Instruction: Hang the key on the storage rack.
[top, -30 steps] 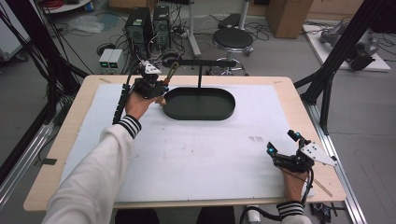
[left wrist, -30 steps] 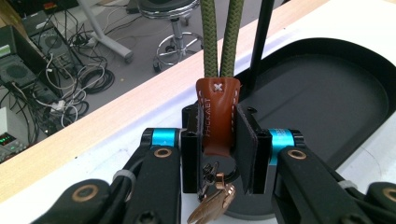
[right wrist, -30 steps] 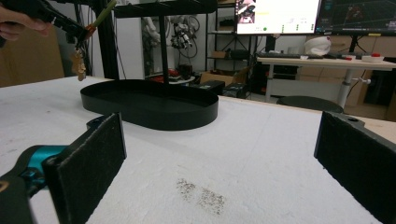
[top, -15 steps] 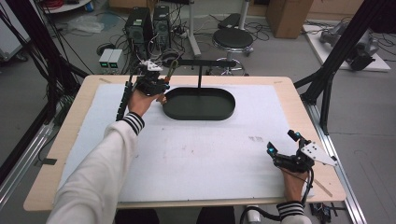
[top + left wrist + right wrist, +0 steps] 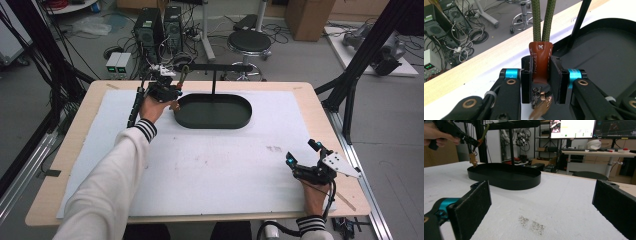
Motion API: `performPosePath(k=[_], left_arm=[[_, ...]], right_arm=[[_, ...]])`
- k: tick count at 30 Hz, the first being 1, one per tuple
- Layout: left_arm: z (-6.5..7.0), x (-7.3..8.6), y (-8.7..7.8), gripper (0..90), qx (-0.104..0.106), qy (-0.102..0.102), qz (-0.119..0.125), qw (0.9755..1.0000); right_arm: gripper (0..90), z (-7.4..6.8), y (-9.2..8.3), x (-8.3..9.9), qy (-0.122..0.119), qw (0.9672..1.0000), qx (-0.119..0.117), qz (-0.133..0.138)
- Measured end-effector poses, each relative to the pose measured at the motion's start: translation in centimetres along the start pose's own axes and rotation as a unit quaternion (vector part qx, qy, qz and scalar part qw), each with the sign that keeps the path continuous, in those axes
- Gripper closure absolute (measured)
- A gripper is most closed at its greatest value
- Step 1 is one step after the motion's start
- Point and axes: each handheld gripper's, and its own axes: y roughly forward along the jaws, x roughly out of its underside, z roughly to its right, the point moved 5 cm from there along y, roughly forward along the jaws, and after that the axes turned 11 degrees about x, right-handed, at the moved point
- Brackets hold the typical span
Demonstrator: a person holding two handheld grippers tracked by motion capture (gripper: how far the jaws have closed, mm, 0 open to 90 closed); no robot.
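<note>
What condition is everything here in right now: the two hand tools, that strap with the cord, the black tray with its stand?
Left gripper: shut on the brown leather tab.
Brown leather tab: clamped between the pads, upright.
Green cord: doubled, running up from the tab.
Key: dangling beside the tray's end.
Black tray: empty, flat on the table.
Right gripper: open, holding nothing.

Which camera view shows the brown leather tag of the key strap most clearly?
The left gripper view: the leather tag sits close up between the left tool's jaws, stitching and green cord sharp. In the high view the tag is too small to make out at that tool. The right gripper view shows it far off, tiny, above the black tray.
</note>
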Motion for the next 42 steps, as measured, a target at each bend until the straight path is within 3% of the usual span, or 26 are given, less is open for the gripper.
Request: performPosePath(k=[5, 11, 14, 16, 18, 20, 22, 25, 27, 29, 31, 32, 34, 37, 42], left_arm=[[-0.1, 0.1, 0.4, 72.9, 0.006, -0.001, 0.005, 1.0], [-0.3, 0.2, 0.5, 70.5, 0.01, 0.015, 0.011, 0.9998], [-0.4, 0.2, 0.3, 58.2, 0.013, 0.016, 0.012, 0.9997], [-0.3, 0.1, 0.1, 49.7, 0.016, 0.027, 0.011, 0.9994], [0.0, 0.0, -0.3, 42.6, 0.043, 0.041, 0.02, 0.998], [0.2, -0.2, -0.8, 36.2, 0.061, 0.051, 0.037, 0.9962], [0.4, -0.3, -1.5, 27.3, 0.078, 0.057, 0.069, 0.9929], [0.7, -0.2, -2.9, 12.7, 0.101, 0.039, 0.086, 0.9905], [1.0, 0.0, -4.2, 7.9, 0.128, 0.048, 0.105, 0.985], [1.4, 0.1, -5.4, 7.3, 0.155, 0.039, 0.124, 0.9794], [1.7, 0.4, -6.4, 3.9, 0.178, 0.038, 0.122, 0.9757], [1.9, 0.6, -6.9, 1.8, 0.181, 0.052, 0.129, 0.9736], [2.2, 1.1, -8.0, 1.7, 0.165, 0.072, 0.143, 0.9733], [2.6, 2.0, -9.3, 1.6, 0.153, 0.079, 0.153, 0.973], [3.2, 4.5, -11.7, 1.7, 0.144, 0.086, 0.176, 0.9699]], right_arm=[[1.1, 0.0, 0.0, 0.0, 0.001, 1.0, 0.0, 0.0], [1.1, 0.0, 0.0, 0.0, 0.0, 1.0, 0.0, 0.0], [1.1, 0.0, 0.0, 0.0, 0.0, 1.0, 0.0, 0.0], [1.1, 0.0, 0.0, 0.0, -0.001, 1.0, 0.0, 0.0], [1.2, 0.0, 0.0, 0.0, 0.0, 1.0, 0.0, 0.0], [1.1, 0.0, 0.0, 0.0, 0.001, 1.0, 0.001, 0.0], [1.2, 0.0, 0.0, 0.0, -0.001, 1.0, 0.0, 0.0], [1.2, 0.0, 0.0, 0.0, -0.003, 1.0, 0.0, 0.002], [1.2, 0.0, 0.0, 0.0, -0.003, 1.0, 0.001, 0.002], [1.2, -0.1, 0.0, 0.0, -0.001, 1.0, 0.001, -0.003], [1.2, -0.1, 0.1, 0.0, -0.004, 1.0, 0.0, -0.006], [1.2, -0.1, 0.1, 0.0, -0.005, 1.0, 0.001, -0.006], [1.2, -0.1, 0.1, 0.0, -0.002, 1.0, 0.0, -0.005], [1.1, 0.0, 0.1, 0.0, -0.001, 1.0, 0.0, -0.005], [1.1, 0.0, 0.1, 0.0, -0.003, 1.0, -0.002, -0.003]])
